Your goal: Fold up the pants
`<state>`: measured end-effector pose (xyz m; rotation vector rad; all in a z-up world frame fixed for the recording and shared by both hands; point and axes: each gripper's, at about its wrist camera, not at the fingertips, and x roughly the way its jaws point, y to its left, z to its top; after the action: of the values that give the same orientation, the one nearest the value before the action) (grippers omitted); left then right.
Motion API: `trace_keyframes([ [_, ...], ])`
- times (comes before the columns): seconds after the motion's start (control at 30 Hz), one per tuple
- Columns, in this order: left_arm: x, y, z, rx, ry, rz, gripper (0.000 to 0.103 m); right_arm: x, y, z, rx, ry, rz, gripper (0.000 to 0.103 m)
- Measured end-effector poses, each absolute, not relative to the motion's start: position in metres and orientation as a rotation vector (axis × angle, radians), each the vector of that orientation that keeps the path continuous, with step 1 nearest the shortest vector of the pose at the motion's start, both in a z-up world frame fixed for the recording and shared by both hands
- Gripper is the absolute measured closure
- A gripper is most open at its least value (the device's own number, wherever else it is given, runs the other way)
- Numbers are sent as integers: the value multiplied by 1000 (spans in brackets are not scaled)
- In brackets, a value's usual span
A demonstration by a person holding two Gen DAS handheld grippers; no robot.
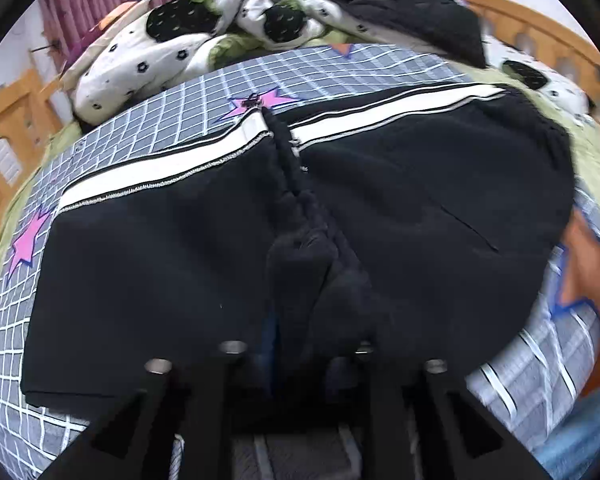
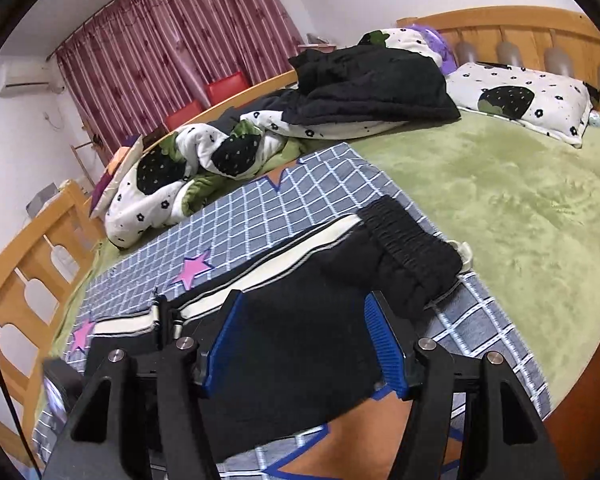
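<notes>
Black pants (image 1: 400, 200) with a white side stripe (image 1: 172, 168) lie flat on a grey checked cloth (image 1: 172, 112) on the bed. In the left wrist view my left gripper (image 1: 304, 320) is shut on a raised ridge of the pants' black fabric; its fingers are hidden in the cloth. In the right wrist view the pants (image 2: 300, 340) lie with the elastic waistband (image 2: 412, 240) at the far right. My right gripper (image 2: 300, 312) is open just above the pants, its blue fingers (image 2: 384, 344) spread wide, holding nothing.
A crumpled white quilt with black and green print (image 2: 188, 168) and a black garment (image 2: 372, 88) lie at the far side of the green bed (image 2: 500, 200). A pillow (image 2: 524, 100) sits by the wooden headboard (image 2: 520, 36). A wooden footboard (image 2: 32, 264) stands at left.
</notes>
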<state>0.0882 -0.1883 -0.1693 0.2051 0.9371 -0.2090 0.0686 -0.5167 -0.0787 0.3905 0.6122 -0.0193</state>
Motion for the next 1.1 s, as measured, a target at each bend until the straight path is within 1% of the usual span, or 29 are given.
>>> trace_keyframes([
  [0.03, 87, -188, -164, 182, 954, -240, 59, 71, -511, -78, 395, 614, -5, 41],
  [0.1, 75, -167, -141, 119, 963, -289, 58, 73, -497, -77, 387, 624, 21, 41],
  [0.13, 70, -157, -133, 99, 944, -293, 56, 78, -484, -76, 363, 634, 34, 41],
  [0.17, 67, -141, -123, 85, 920, -281, 50, 80, -475, -76, 342, 641, 40, 41],
  [0.2, 64, -122, -114, 69, 894, -252, 35, 85, -460, -76, 315, 653, 53, 41],
  [0.23, 65, -112, -109, 54, 874, -226, 30, 91, -444, -78, 297, 669, 83, 41],
  [0.37, 72, -28, -86, -2, 816, -41, 30, 108, -389, -89, 282, 748, 211, 41],
  [0.43, 77, 8, -88, -45, 792, 22, 30, 116, -354, -103, 259, 798, 276, 42],
  [0.5, 69, 49, -96, -137, 780, 69, 30, 121, -327, -120, 227, 847, 309, 45],
  [0.53, 69, 61, -100, -176, 789, 80, 30, 123, -316, -130, 213, 875, 321, 48],
  [0.6, 67, 85, -109, -286, 826, 73, 30, 127, -294, -156, 203, 950, 353, 49],
  [0.63, 66, 91, -112, -302, 826, 57, 30, 127, -288, -166, 203, 976, 361, 55],
  [0.67, 67, 95, -114, -294, 823, 60, 30, 127, -283, -178, 199, 1003, 362, 77],
  [0.7, 63, 96, -116, -270, 822, 79, 30, 125, -278, -187, 170, 1020, 342, 79],
  [0.77, 60, 97, -120, -231, 820, 92, 30, 115, -278, -183, 140, 965, 341, 82],
  [0.9, 57, 98, -128, -248, 849, 29, 30, 89, -287, -153, 164, 864, 449, 82],
  [0.97, 59, 96, -131, -259, 877, -10, 30, 88, -287, -157, 159, 901, 442, 80],
  [1.03, 62, 87, -140, -257, 910, -48, 30, 97, -280, -182, 105, 1004, 413, 79],
  [1.1, 64, 79, -148, -240, 938, -65, 30, 101, -277, -191, 59, 1006, 381, 73],
])
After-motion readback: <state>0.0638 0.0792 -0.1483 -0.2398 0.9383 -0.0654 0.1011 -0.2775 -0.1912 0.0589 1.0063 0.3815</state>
